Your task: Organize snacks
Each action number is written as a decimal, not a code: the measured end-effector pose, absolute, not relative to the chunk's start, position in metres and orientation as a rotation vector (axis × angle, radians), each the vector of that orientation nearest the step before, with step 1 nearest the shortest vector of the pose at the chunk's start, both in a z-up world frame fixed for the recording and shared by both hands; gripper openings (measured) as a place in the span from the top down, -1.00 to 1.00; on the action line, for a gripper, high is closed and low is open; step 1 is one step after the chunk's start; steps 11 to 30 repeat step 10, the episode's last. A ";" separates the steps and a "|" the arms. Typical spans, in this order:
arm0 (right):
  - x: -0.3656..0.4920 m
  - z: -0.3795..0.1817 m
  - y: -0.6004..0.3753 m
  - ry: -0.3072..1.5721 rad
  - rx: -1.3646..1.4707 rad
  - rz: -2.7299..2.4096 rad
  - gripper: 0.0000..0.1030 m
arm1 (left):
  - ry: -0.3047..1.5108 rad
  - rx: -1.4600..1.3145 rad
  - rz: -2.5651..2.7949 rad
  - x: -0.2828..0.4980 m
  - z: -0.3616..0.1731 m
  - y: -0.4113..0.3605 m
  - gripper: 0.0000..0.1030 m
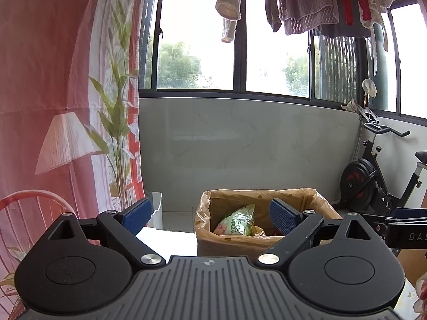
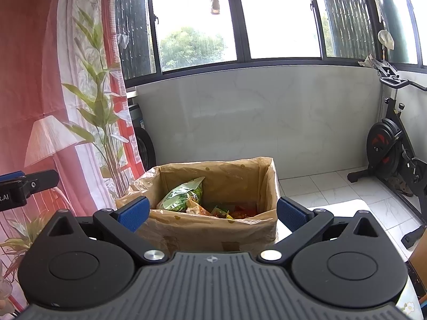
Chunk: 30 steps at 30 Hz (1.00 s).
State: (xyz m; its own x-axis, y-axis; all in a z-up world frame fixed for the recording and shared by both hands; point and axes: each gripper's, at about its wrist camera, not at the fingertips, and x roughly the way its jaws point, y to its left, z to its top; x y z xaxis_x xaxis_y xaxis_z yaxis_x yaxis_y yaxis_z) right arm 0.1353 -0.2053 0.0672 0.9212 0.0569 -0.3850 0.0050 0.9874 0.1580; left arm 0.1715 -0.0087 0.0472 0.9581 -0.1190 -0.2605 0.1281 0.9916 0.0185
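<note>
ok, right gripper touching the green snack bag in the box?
Apart. The right wrist view shows the right gripper open and empty, short of the green snack bag inside the box.

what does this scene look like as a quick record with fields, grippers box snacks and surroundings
left gripper: open, empty, facing the box
right gripper: open, empty, facing the box
box: cardboard, open top, lined with a plastic bag
snacks: green packet leaning on the left side inside the box, smaller red and yellow packets lower down
surface: white table under the box
surroundings: exercise bike to the right, printed curtain to the left, laundry above the window
</note>
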 end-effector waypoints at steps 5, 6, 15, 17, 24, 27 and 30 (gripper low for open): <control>0.134 0.068 -0.204 0.396 0.156 0.032 -1.00 | 0.249 0.031 -0.133 0.171 0.048 -0.007 -0.87; 0.133 0.068 -0.204 0.395 0.156 0.032 -1.00 | 0.246 0.031 -0.135 0.171 0.048 -0.007 -0.87; 0.132 0.067 -0.205 0.396 0.158 0.031 -1.00 | 0.250 0.032 -0.141 0.171 0.047 -0.008 -0.87; 0.132 0.067 -0.205 0.396 0.158 0.031 -1.00 | 0.250 0.032 -0.141 0.171 0.047 -0.008 -0.87; 0.132 0.067 -0.205 0.396 0.158 0.031 -1.00 | 0.250 0.032 -0.141 0.171 0.047 -0.008 -0.87; 0.132 0.067 -0.205 0.396 0.158 0.031 -1.00 | 0.250 0.032 -0.141 0.171 0.047 -0.008 -0.87; 0.132 0.067 -0.205 0.396 0.158 0.031 -1.00 | 0.250 0.032 -0.141 0.171 0.047 -0.008 -0.87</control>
